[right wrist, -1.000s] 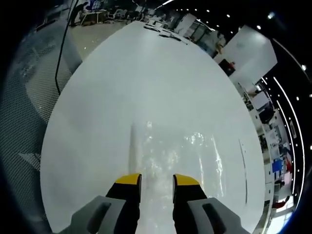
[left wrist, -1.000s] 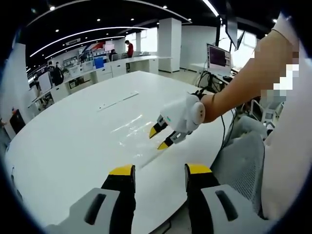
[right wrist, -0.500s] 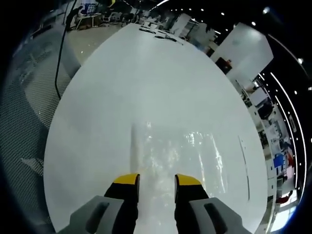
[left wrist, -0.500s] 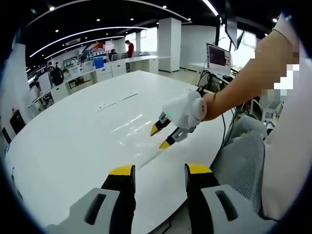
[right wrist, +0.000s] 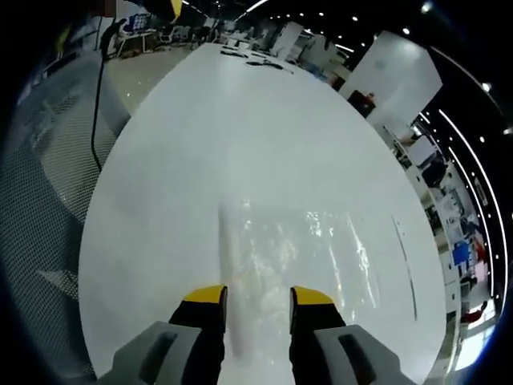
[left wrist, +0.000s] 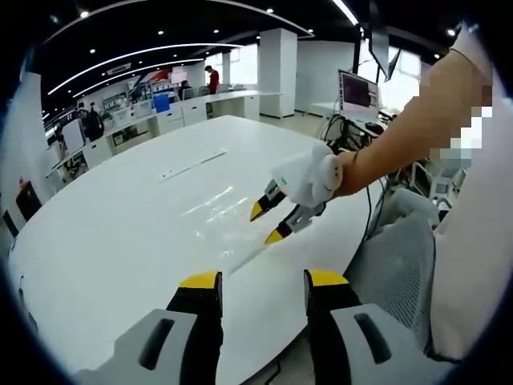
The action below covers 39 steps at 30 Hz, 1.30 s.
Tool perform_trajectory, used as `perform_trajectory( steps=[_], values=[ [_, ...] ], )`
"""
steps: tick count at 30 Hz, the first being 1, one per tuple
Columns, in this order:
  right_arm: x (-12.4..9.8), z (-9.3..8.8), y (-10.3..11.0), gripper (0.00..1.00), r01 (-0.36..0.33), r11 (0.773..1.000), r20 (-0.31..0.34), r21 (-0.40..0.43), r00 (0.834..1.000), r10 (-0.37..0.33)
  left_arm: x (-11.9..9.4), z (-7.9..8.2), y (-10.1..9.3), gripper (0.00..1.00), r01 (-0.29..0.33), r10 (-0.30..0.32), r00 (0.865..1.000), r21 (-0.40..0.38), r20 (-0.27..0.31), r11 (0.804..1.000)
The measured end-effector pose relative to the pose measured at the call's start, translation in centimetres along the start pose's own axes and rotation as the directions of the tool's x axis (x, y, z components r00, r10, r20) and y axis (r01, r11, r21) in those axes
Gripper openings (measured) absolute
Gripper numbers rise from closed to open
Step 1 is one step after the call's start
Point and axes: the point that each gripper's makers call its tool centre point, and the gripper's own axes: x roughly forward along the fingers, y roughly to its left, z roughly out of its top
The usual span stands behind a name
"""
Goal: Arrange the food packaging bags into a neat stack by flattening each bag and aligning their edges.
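Table: I work over a big white round table (left wrist: 120, 233). Every place below is told from this table.

Left gripper: My left gripper (left wrist: 262, 285) hangs over the near edge of the table. Its jaws stand apart with nothing between them.

Bags: The clear food bags (right wrist: 296, 257) lie flat on the table top, near the edge by my body. In the left gripper view I see them as a shiny patch (left wrist: 220, 216) on the table. They are see-through, so I cannot tell how many there are or where each edge ends.

Right gripper: My right gripper (left wrist: 269, 223) is just over the bags, at the side of the table by my arm. In the right gripper view its tips (right wrist: 258, 297) are apart with nothing between them, and the bags lie under and ahead of them.

Thin strip: A long thin strip (left wrist: 192, 164) lies farther in on the table, well apart from the bags.

What could go wrong: I think the bags are slippery. If I push down at a slant, they could slide off the near edge. If I pinch too few layers, the pile could skew. The clear plastic hides its edges, so I could line them up wrong.
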Motion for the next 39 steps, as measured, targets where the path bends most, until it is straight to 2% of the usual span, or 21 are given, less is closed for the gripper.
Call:
perform_trajectory(
  steps=[18,22,26,39],
  values=[
    [-1.3,-0.2,0.1,0.35,0.025,0.993,0.033,0.119,0.999,-0.029,0.6,-0.9,-0.4,0.43,0.016,-0.016,1.000,-0.014,-0.014,1.000],
    [-1.7,-0.1,0.3,0.39,0.028,0.982,0.044,0.185,0.998,-0.037,0.8,-1.4,0.0,0.44,0.018,-0.019,1.000,-0.030,-0.012,0.999],
    [-2.3,-0.1,0.6,0.41,0.031,0.977,0.049,0.212,0.998,-0.043,0.9,-1.7,0.1,0.46,0.011,-0.012,1.000,-0.030,-0.010,0.999],
    [-3.7,-1.1,1.1,0.52,0.051,0.938,0.069,0.343,0.995,-0.079,1.6,-3.5,0.9,0.56,-0.023,0.024,1.000,-0.087,0.005,0.996]
  ],
)
